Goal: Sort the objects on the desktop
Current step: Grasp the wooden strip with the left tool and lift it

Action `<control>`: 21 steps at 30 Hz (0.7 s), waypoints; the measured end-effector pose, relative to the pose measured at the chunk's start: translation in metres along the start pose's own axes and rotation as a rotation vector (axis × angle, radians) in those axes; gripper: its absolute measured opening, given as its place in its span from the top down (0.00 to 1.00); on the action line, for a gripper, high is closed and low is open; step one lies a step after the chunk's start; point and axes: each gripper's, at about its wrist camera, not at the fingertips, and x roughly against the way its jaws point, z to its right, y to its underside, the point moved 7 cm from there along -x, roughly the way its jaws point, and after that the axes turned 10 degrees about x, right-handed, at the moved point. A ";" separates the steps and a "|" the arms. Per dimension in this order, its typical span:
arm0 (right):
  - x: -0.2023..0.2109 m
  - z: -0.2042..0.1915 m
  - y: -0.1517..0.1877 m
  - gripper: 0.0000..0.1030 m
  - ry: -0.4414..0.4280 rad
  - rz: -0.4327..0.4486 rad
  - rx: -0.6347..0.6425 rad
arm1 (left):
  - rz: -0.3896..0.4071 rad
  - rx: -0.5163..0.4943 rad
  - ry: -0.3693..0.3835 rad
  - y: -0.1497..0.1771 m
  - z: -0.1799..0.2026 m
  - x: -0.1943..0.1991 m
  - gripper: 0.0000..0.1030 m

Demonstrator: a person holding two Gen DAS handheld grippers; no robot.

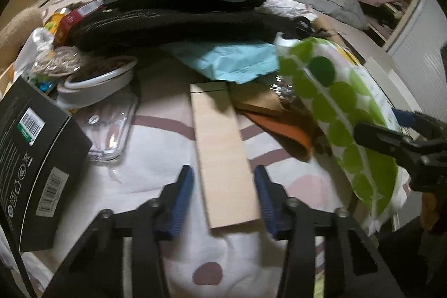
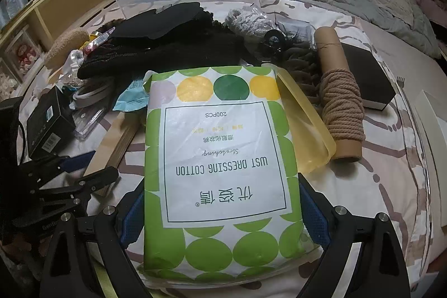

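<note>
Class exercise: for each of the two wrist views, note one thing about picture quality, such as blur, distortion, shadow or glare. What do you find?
Left wrist view: the green-dotted cotton pack is smeared by motion blur, the cardboard strip stays fairly crisp and casts a dark shadow to its right. Right wrist view: sharp enough to read the pack's print; fisheye bends the wooden shelf, and black corners frame the picture.

The cotton pack (image 2: 220,169) lies between the wooden strip (image 2: 114,141) and the rope spool (image 2: 342,102).

cotton pack (image 2: 220,158) over yellow lid's (image 2: 307,127) left edge
</note>
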 end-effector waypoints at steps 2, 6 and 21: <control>0.001 0.001 0.000 0.10 0.000 0.003 -0.004 | 0.011 -0.030 -0.013 0.001 0.003 0.001 0.61; 0.002 0.001 -0.001 0.10 -0.005 0.012 -0.011 | 0.017 -0.021 -0.005 -0.001 0.005 0.003 0.62; 0.004 0.002 -0.001 0.10 -0.010 0.022 -0.021 | -0.038 -0.124 -0.008 0.010 0.018 0.009 0.64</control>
